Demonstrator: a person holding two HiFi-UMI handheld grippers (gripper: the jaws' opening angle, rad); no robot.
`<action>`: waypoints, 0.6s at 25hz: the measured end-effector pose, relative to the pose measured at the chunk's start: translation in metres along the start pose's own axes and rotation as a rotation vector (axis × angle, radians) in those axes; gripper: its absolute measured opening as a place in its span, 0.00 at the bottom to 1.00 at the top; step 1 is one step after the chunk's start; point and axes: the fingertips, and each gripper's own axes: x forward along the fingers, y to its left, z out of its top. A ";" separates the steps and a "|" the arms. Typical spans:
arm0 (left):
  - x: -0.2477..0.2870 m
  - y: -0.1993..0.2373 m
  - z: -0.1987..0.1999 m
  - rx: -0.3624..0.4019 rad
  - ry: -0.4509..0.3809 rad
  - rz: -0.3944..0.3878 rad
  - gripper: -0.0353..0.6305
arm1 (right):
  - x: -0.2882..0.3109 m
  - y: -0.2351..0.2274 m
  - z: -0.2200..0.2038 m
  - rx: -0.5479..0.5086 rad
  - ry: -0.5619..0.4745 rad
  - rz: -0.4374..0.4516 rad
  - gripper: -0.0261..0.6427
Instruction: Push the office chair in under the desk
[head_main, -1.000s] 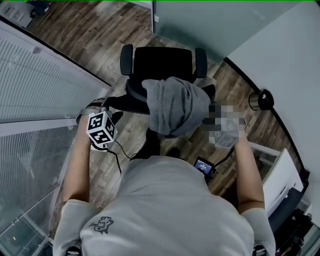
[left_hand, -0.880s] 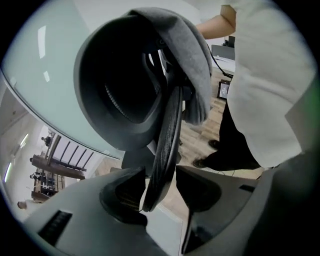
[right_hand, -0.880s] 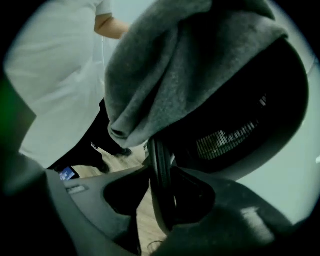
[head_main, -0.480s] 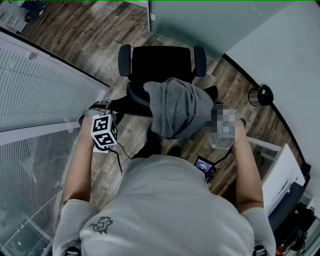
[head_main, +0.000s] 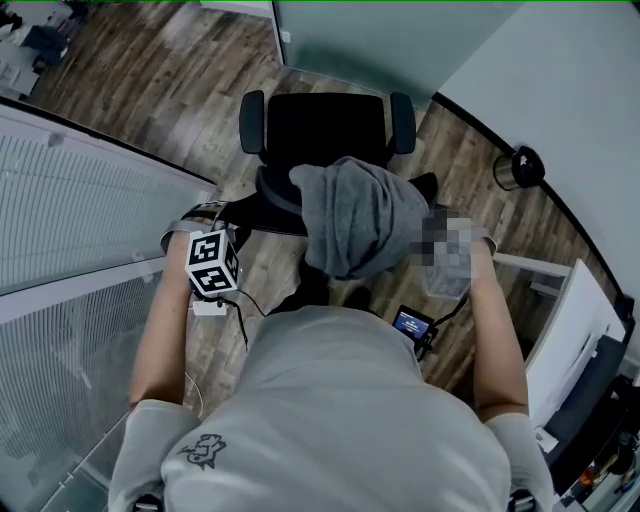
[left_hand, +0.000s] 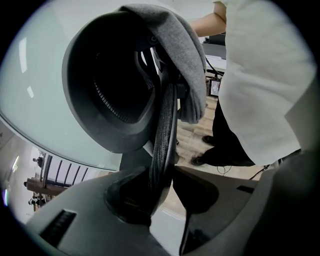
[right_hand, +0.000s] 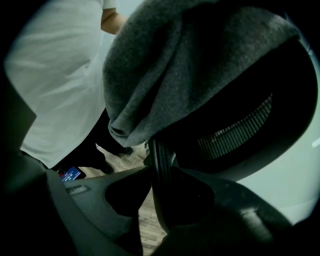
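Observation:
The black office chair (head_main: 325, 125) faces the pale green desk top (head_main: 400, 40), its seat partly under the desk's edge. A grey garment (head_main: 355, 215) hangs over its backrest. My left gripper (head_main: 230, 212) holds the backrest's left edge; in the left gripper view the ribbed rim (left_hand: 165, 120) runs between the jaws of the left gripper (left_hand: 167, 175), and both pads press on it. My right gripper (head_main: 440, 228) is at the backrest's right edge. The right gripper view shows the right gripper (right_hand: 155, 177) clamped on the rim (right_hand: 159, 155) below the garment (right_hand: 190, 65).
A ribbed glass panel (head_main: 80, 210) runs along the left. A round black bin (head_main: 518, 168) stands by the wall at the right. A small lit screen (head_main: 412, 325) hangs near my waist, with a white panel (head_main: 560, 330) beyond. Wood floor surrounds the chair.
Both grippers have drawn in a little against the backrest's sides, the right one closer to the garment. The chair has barely shifted.

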 end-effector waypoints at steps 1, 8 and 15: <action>0.001 0.000 0.004 0.012 -0.005 -0.005 0.27 | -0.002 0.004 -0.003 0.015 0.004 0.000 0.20; 0.011 -0.003 0.037 0.140 -0.025 -0.061 0.27 | -0.021 0.042 -0.030 0.134 0.038 -0.036 0.21; 0.026 -0.003 0.071 0.274 -0.042 -0.099 0.27 | -0.036 0.080 -0.053 0.248 0.069 -0.077 0.21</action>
